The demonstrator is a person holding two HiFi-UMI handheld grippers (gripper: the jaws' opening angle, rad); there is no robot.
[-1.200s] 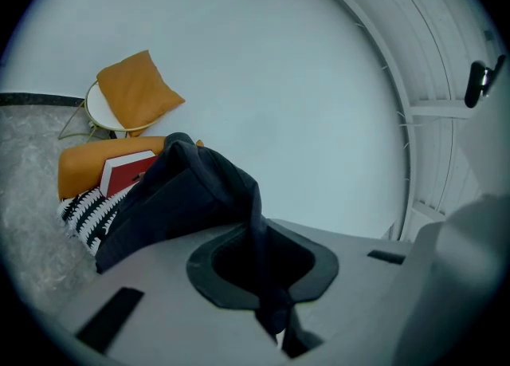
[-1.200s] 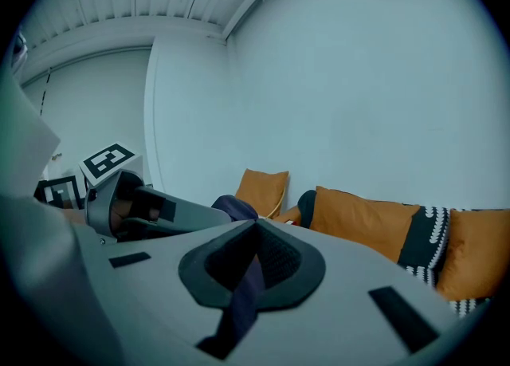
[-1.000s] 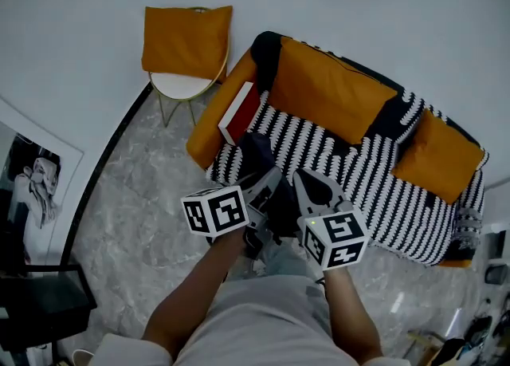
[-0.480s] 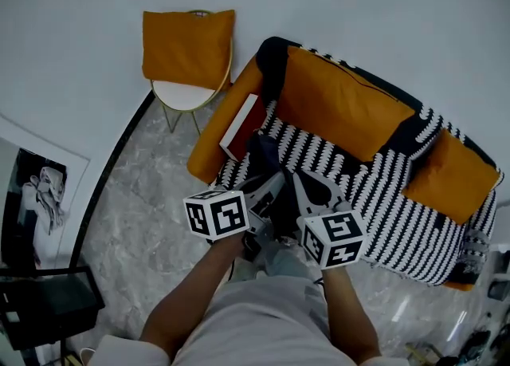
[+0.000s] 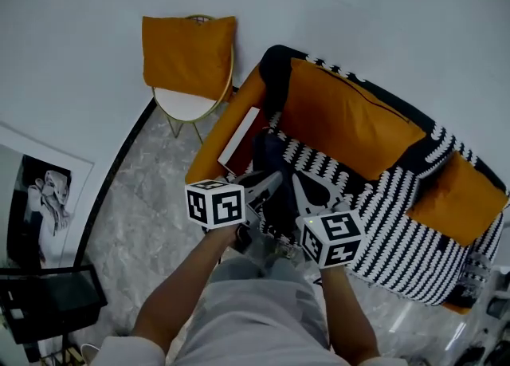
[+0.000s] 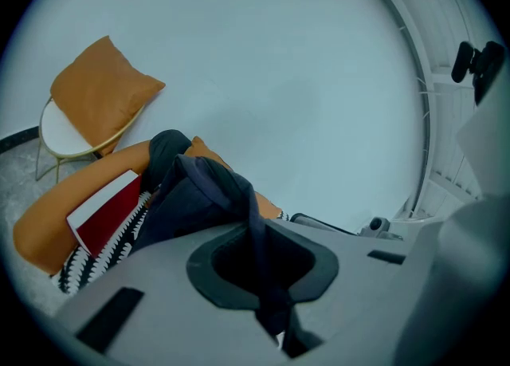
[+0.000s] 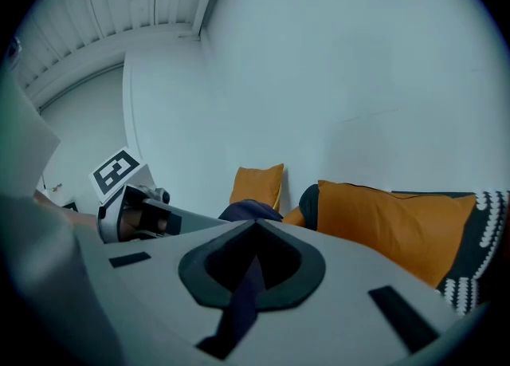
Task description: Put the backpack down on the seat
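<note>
Hanging from straps (image 6: 259,257) clamped in the left tool (image 5: 263,186) and right tool (image 5: 307,192), the backpack (image 5: 268,157) lies just ahead, over the seat's (image 5: 378,221) left end.

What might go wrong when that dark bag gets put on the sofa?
1. A red book leans at the armrest end of the seat, right beside the backpack. The bag may land on it or tip it.
2. The left gripper and right gripper each pinch only a thin strap, so one could slip out.
3. The backpack seems to hang near the seat's front edge, so it might slide to the floor.
</note>
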